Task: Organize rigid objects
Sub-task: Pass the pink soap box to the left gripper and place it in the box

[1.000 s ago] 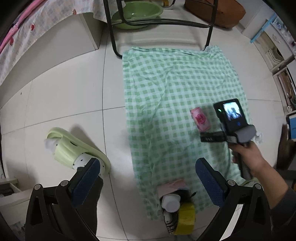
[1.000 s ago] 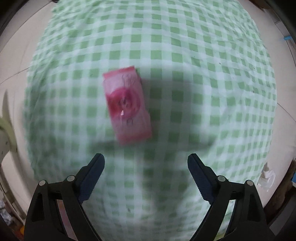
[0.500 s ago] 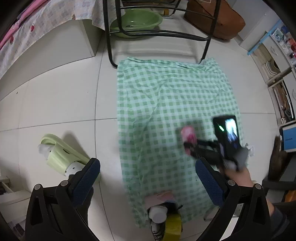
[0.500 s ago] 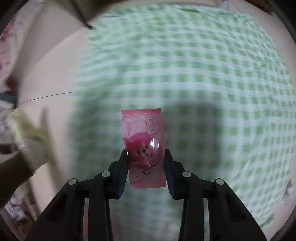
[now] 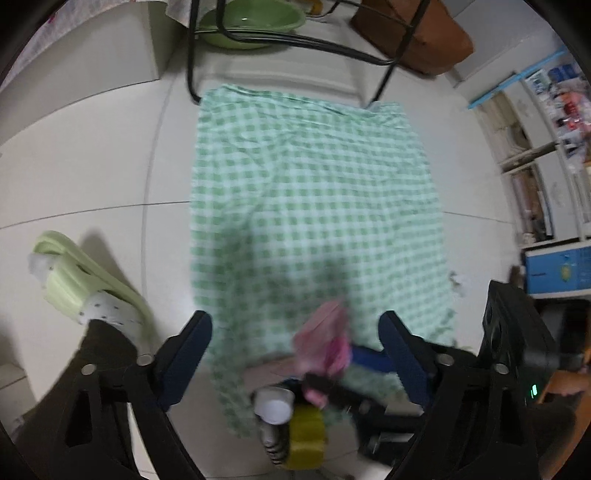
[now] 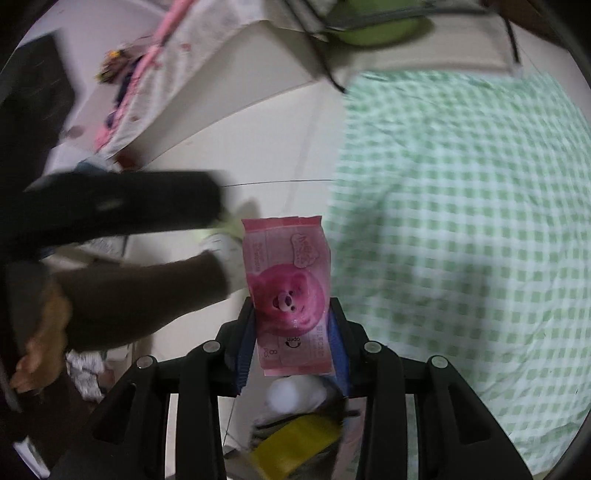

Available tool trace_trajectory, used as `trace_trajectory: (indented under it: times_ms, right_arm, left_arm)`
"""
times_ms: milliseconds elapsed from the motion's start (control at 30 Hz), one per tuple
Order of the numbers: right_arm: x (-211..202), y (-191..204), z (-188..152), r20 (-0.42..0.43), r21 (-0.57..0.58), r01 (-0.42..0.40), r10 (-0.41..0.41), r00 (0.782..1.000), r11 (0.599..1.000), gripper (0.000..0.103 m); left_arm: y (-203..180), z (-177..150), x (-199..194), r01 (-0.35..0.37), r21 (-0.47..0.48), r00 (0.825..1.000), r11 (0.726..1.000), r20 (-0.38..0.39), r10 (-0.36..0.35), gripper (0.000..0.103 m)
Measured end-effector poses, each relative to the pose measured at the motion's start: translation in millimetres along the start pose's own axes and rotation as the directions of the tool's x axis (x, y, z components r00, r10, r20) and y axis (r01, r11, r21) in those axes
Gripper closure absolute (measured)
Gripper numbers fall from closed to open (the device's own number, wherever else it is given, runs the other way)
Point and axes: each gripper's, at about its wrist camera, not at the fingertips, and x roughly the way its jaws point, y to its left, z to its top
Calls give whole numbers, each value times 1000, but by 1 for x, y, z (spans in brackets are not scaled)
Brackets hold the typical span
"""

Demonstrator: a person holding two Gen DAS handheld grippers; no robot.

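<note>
While my left gripper (image 5: pixel 291 354) hangs spread and empty, my right gripper (image 6: pixel 291 332) pinches the pink packet (image 6: pixel 290 291), long axis pointing away along the fingers, directly above the yellow-and-white pile (image 6: pixel 295 435) at the checked cloth's (image 6: pixel 461 221) near edge.

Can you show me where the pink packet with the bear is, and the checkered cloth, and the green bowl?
pink packet (image 6: pixel 290 295): right wrist view, on the bear's face, between the shut fingers.
checkered cloth (image 5: pixel 314 192): left wrist view, on its bare middle.
green bowl (image 5: pixel 255 22): left wrist view, on its inner wall, under the chair.
</note>
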Motion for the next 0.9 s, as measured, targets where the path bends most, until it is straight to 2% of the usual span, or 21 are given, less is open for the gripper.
trace_trajectory:
  times_ms: [67,100,133,167,200,233,267,300,367,400,500,533,633,700,767,800,867,900]
  right_arm:
    - [-11,18,-6,8,-42,-6,7,1000,999,65]
    - [-18,24,-10,14,-52,-5,5,1000,999,65]
    - [-24,30,-13,21,-55,-10,11,1000,998,65]
    - [-28,33,-15,25,-50,-21,22,999,999,64]
    - [-31,35,-17,25,-44,-27,28,999,999,64]
    - [-32,36,-20,15,-36,-23,24,1000,999,63]
    - [-30,34,-22,-14,-17,-17,17,1000,1000,56]
    - [-25,29,-26,-69,19,10,-8,998,1000,38]
    - [-10,13,-36,-198,94,112,-92,976,989,17]
    - [-6,4,-43,-236,124,163,-130,963,979,17]
    - [-1,-16,-62,-297,184,248,-186,937,951,17]
    - [3,-21,-67,-328,187,278,-207,922,942,17]
    - [15,-25,-80,-402,91,381,-316,859,920,18]
    - [23,-26,-87,-430,-2,455,-412,803,891,18]
    - [29,-25,-94,-448,-88,494,-477,756,865,18]
    - [31,-22,-96,-450,-120,501,-497,742,857,18]
    - [32,-21,-99,-446,-150,502,-512,734,852,16]
    - [32,-18,-99,-444,-155,500,-512,735,852,12]
  left_arm:
    - [0,-7,-3,43,-6,999,999,-5,-43,38]
    - [0,-11,-3,71,-12,997,997,-13,-71,43]
    - [-1,-15,-2,97,-14,995,995,-26,-97,62]
    - [-3,-20,0,97,-7,994,995,-39,-98,77]
    - [-4,-23,1,79,4,996,997,-35,-78,78]
    - [-5,-26,4,60,13,998,998,-36,-59,87]
    - [-4,-31,8,35,9,998,999,-46,-35,88]
    - [-2,-36,14,13,1,998,1000,-56,-13,88]
    - [3,-44,27,0,-17,995,1000,-96,-2,89]
    - [3,-48,33,-8,-23,993,1000,-118,5,89]
    - [-1,-56,51,-38,-3,984,999,-176,37,89]
    - [-3,-57,56,-52,8,981,999,-188,53,89]
    - [-11,-55,68,-61,6,976,998,-208,61,89]
    - [-13,-54,76,-54,-25,975,998,-215,48,89]
    - [-11,-54,84,-47,-66,974,997,-223,31,89]
    - [-10,-53,88,-52,-85,975,995,-222,32,89]
    - [-8,-58,97,-79,-102,977,992,-204,56,89]
    - [-8,-57,102,-100,-97,978,990,-195,79,89]
